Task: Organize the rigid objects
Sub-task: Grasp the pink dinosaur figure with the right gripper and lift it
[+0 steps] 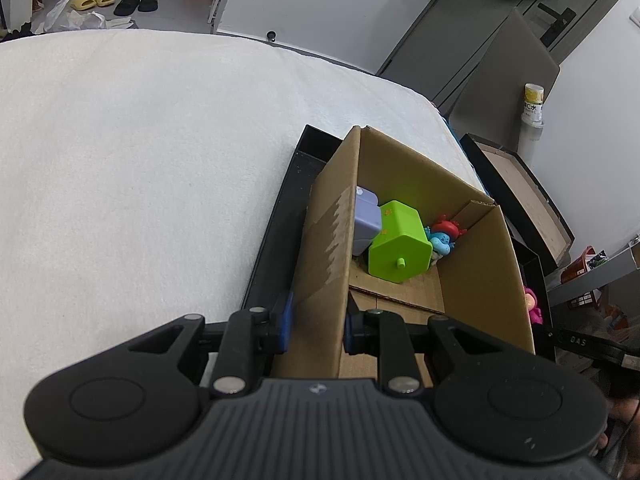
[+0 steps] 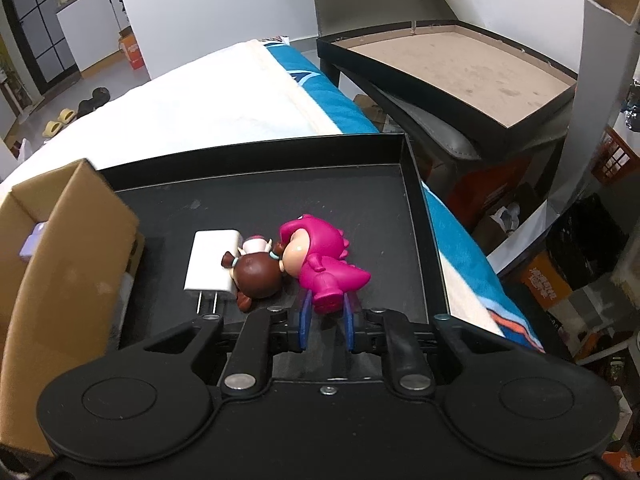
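Note:
A cardboard box [image 1: 476,256] stands in a black tray [image 1: 276,236] on a white bed. It holds a green toy house [image 1: 398,246], a purple block [image 1: 366,220] and a small red and blue figure [image 1: 444,236]. My left gripper [image 1: 318,326] straddles the box's left wall flap, one blue finger on each side. In the right wrist view, a pink dinosaur figure [image 2: 320,260], a brown-haired doll [image 2: 254,270] and a white charger [image 2: 212,260] lie in the tray [image 2: 412,184]. My right gripper [image 2: 326,322] has its blue fingers on either side of the dinosaur's foot.
A dark side table [image 2: 460,68] with a brown top stands to the right of the bed. Boxes and shelves sit beyond it. The cardboard box [image 2: 60,260] is at the left in the right wrist view. The white bedspread [image 1: 140,160] stretches to the left.

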A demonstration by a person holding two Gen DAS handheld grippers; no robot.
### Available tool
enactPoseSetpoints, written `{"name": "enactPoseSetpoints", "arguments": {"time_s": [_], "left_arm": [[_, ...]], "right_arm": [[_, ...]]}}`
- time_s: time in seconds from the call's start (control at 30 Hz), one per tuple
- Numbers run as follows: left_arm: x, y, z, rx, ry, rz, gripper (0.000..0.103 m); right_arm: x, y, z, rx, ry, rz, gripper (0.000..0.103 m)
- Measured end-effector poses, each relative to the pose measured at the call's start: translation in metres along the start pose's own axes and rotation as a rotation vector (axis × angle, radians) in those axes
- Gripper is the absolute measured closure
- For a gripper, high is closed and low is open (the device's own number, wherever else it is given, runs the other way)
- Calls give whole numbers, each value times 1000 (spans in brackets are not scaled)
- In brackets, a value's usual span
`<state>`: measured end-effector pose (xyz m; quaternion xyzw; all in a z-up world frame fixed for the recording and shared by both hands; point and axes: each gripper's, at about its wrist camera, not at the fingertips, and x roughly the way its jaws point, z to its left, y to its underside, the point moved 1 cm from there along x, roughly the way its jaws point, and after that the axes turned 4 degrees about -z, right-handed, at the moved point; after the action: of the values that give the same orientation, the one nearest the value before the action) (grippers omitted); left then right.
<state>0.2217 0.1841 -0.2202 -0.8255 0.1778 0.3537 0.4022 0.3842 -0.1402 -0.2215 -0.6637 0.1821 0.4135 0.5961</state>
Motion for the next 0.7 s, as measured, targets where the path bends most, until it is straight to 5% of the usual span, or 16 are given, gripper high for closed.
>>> {"name": "enactPoseSetpoints", "arguments": {"time_s": [0.7], "left_arm": [[0,1,0,-4,8,6,80]], "right_arm": [[-62,-20,14,-68,23,-37,86]]}}
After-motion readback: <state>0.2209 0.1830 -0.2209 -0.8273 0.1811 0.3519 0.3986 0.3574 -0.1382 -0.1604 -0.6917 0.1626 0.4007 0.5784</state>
